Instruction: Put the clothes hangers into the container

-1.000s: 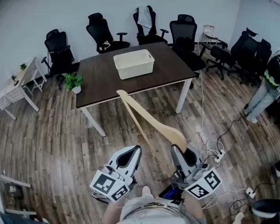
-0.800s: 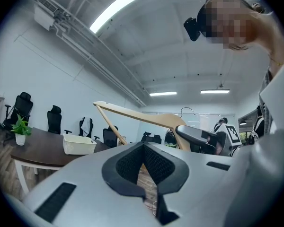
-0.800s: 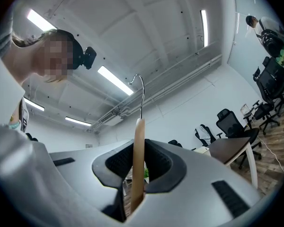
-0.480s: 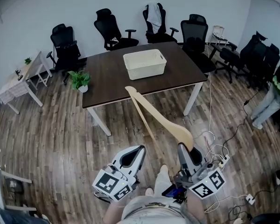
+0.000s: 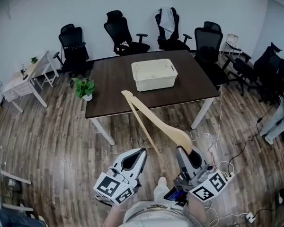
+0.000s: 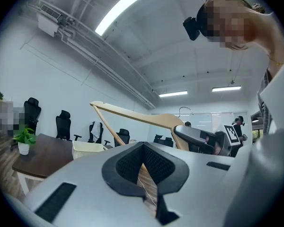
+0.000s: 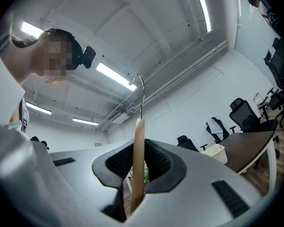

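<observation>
A wooden clothes hanger sticks out ahead of me toward the dark table, and my right gripper is shut on its thick middle part. In the right gripper view the hanger stands edge-on between the pads, its metal hook above. A white basket stands on the table's far half, also seen small in the right gripper view. My left gripper is beside the right one, shut and holding nothing. The left gripper view shows the hanger and basket ahead.
Black office chairs line the far side and right of the table. A potted plant sits by its left corner, and a small white table stands at far left. Cables and a power strip lie on the wood floor at right.
The table and basket have shifted in the head view and look slightly nearer as I walk toward them. Both grippers keep their pose, the hanger still in the right one.
</observation>
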The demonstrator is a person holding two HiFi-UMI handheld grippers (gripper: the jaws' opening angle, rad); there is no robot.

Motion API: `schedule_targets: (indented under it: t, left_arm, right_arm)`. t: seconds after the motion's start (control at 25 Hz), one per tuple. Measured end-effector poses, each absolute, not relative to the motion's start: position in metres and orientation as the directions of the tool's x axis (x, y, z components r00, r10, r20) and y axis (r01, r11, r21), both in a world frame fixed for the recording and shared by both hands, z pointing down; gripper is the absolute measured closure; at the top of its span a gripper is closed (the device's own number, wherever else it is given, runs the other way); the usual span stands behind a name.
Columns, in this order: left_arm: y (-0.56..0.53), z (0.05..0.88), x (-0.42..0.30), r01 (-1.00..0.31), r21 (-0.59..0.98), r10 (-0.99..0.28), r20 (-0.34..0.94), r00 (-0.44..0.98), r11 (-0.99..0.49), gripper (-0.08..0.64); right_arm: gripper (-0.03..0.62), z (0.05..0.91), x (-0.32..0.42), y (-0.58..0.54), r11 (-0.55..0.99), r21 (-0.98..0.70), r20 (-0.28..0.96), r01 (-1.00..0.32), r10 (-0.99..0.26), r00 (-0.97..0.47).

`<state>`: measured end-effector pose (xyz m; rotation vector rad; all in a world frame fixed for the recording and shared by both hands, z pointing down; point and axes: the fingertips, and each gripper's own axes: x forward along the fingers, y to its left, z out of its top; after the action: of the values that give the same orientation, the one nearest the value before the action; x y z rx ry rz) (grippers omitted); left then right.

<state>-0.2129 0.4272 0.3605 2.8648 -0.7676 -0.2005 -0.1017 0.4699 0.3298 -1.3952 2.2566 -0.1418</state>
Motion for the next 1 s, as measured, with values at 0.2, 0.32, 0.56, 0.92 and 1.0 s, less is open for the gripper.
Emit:
schedule_targets:
  t: [0.2,0.32,0.56,0.92,1.0]
  left_arm:
    - [0.393,0.357,-0.187,-0.488,0.201,-0.512,-0.086,0.855,-0.849,0.549]
    - [0.376,0.356,-0.173,-0.494,0.201,-0.517,-0.086,0.851,-0.846,0.549]
    - [0.349,0.357,-0.134,-0.5,0.193,-0.522,-0.078,0.85,-0.844,0.549]
    - [0.324,0.358,-0.102,-0.525,0.187,-0.546,-0.076,0.835,-0.83,0.549]
    - [0.32,0.361,-0.101,-0.536,0.191,-0.556,-0.069,0.828,-0.822,0.549]
  right_arm:
    - [0.531,0.324,-0.082,0.432,0.502,-0.325,-0.341,-0.802,-0.853,-0.396]
    - [0.531,0.325,-0.07,0.414,0.509,-0.33,-0.337,-0.795,-0.85,-0.404]
    - [0.531,0.328,-0.034,0.387,0.519,-0.335,-0.338,-0.786,-0.845,-0.414]
    - [0.531,0.332,0.001,0.357,0.539,-0.34,-0.346,-0.77,-0.833,-0.431]
    - [0.531,0.334,0.006,0.353,0.539,-0.344,-0.349,-0.769,-0.834,-0.428]
